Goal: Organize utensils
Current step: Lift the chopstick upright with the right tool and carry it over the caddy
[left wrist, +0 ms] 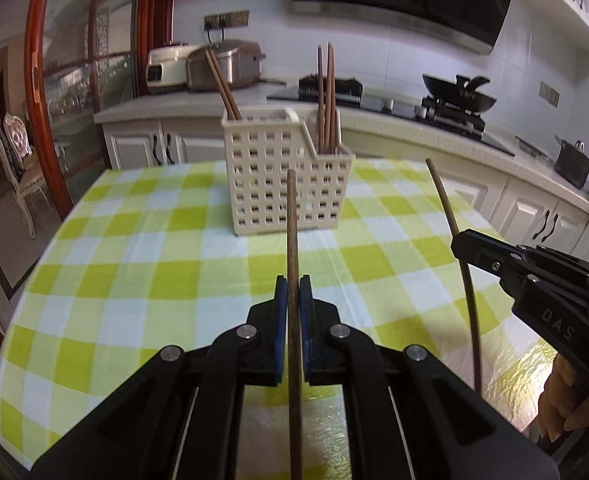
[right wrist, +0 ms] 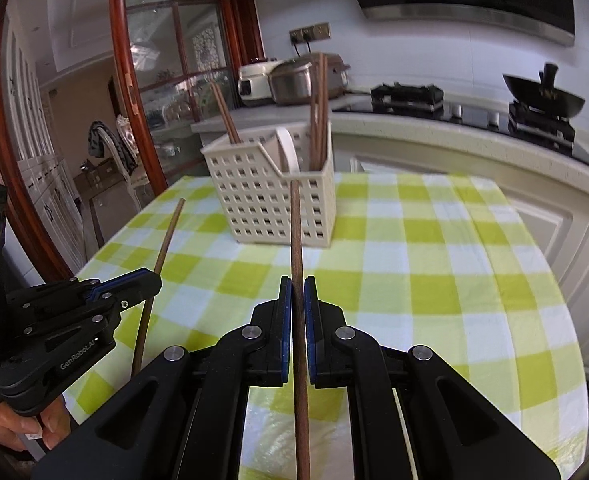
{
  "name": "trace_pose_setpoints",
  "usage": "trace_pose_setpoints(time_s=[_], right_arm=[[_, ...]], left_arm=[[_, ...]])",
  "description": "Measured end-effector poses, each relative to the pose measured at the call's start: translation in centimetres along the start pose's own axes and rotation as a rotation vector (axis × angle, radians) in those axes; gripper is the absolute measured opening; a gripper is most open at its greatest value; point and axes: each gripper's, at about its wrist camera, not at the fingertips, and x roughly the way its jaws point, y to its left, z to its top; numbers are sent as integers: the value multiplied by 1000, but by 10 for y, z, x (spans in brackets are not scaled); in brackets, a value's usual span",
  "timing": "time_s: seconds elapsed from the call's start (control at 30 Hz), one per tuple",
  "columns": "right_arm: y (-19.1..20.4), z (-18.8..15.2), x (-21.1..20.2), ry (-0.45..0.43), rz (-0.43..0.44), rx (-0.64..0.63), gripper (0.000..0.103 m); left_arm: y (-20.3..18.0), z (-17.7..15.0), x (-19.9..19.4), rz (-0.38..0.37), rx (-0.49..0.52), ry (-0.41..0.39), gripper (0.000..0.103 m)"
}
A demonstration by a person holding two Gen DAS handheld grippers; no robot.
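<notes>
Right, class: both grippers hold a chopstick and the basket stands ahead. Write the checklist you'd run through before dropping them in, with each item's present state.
1. Left gripper clamped on its chopstick: ok.
2. Right gripper clamped on its chopstick: ok.
3. Basket upright on the table: ok.
4. Chopstick tips above the basket rim: not ok, both short of it.
5. Room left in the compartments: cannot tell.

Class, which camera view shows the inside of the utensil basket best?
The right wrist view: it looks down past the utensil basket rim, showing the divider and chopsticks inside. The left wrist view shows mostly its front wall.
</notes>
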Motion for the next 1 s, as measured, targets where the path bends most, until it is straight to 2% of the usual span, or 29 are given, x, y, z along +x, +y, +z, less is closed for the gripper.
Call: trace_pose_setpoints(time_s=[0.5, 1.0], right_arm=[[29, 16, -28, -85, 15, -60, 7], [38, 22, -41, -134, 25, -70, 7]], left_arm=[[5, 9, -51, 19, 17, -117, 6], [11, 11, -71, 35, 30, -180, 6]])
